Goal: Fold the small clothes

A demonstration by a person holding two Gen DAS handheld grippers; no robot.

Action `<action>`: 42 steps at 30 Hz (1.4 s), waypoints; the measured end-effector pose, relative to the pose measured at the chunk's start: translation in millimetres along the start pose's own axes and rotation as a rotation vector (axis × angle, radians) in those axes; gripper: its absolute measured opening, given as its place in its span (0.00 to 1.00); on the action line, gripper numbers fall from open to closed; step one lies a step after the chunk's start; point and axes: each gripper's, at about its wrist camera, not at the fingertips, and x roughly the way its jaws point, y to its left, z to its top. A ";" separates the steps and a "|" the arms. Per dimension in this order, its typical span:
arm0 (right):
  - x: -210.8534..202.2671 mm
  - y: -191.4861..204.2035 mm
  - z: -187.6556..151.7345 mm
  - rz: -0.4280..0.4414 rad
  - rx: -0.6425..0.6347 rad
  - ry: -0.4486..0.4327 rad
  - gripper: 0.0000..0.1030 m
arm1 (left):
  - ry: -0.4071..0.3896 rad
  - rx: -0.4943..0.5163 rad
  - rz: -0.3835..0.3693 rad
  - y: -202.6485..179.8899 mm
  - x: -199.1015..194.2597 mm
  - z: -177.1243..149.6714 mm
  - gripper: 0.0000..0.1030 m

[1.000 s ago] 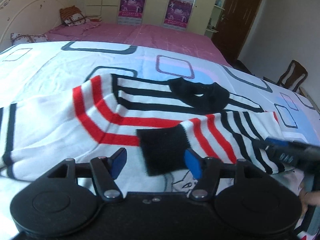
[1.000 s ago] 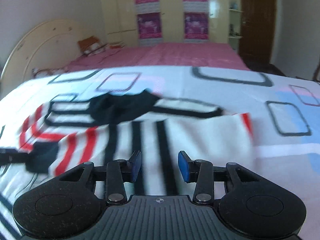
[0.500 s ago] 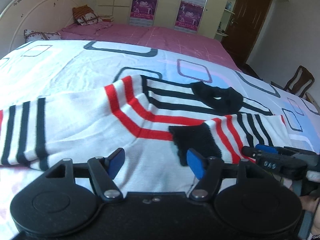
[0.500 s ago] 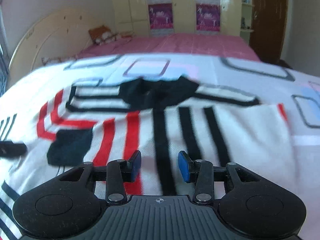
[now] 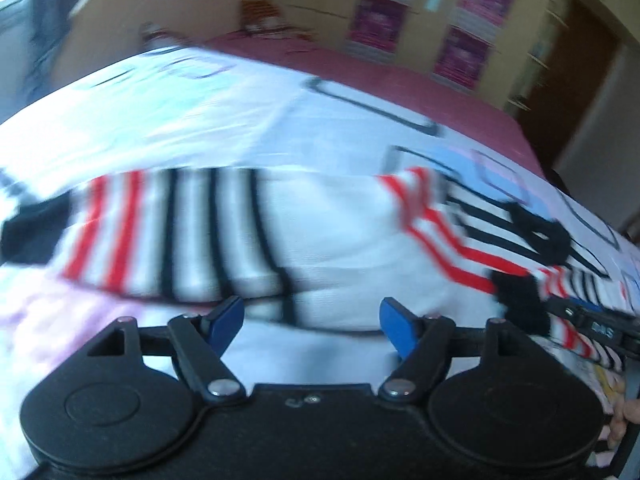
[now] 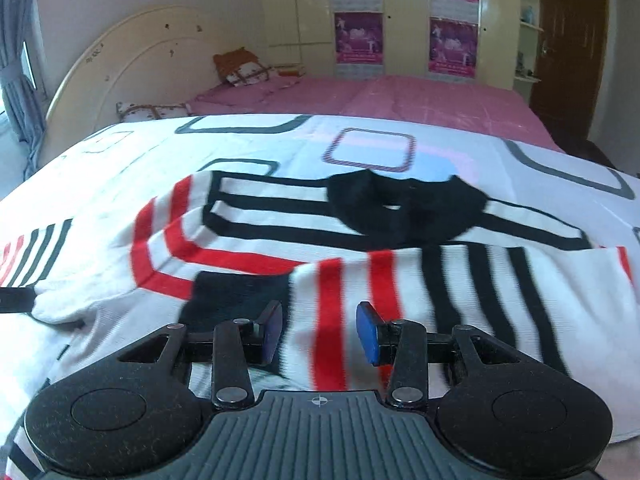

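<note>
A small white sweater (image 6: 280, 236) with red and black stripes and a black collar (image 6: 404, 208) lies flat on the bed. Its right sleeve (image 6: 360, 280) is folded across the chest, black cuff (image 6: 236, 300) toward the left. My right gripper (image 6: 320, 330) is open and empty, hovering just above that folded sleeve. In the blurred left wrist view the left sleeve (image 5: 180, 236) stretches out to the left, ending in a black cuff (image 5: 36, 232). My left gripper (image 5: 312, 320) is open and empty over the sweater's lower edge. The right gripper's tips (image 5: 592, 320) show at that view's right.
The sweater rests on a white sheet (image 6: 400, 152) with square outlines, over a pink bedspread (image 6: 400, 96). A cream headboard (image 6: 132, 60) and pillows (image 6: 244, 68) are at the far left. A wardrobe with posters and a brown door (image 6: 568, 40) stand behind.
My left gripper has swung left, from the folded cuff toward the outstretched left sleeve. My right gripper has shifted left over the folded right sleeve. Both stay open.
</note>
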 end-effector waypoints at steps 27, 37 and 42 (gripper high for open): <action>27.4 15.5 -4.9 0.005 -0.037 0.032 0.41 | -0.236 -0.579 0.110 166.3 23.7 11.0 0.12; 16.3 6.2 -1.5 0.016 0.035 -0.015 0.41 | -0.351 -0.236 -0.090 56.2 -30.4 46.5 0.07; -8.6 -16.9 -0.5 0.009 0.096 -0.051 0.41 | -0.307 -0.041 -0.287 -42.8 -30.6 50.0 0.07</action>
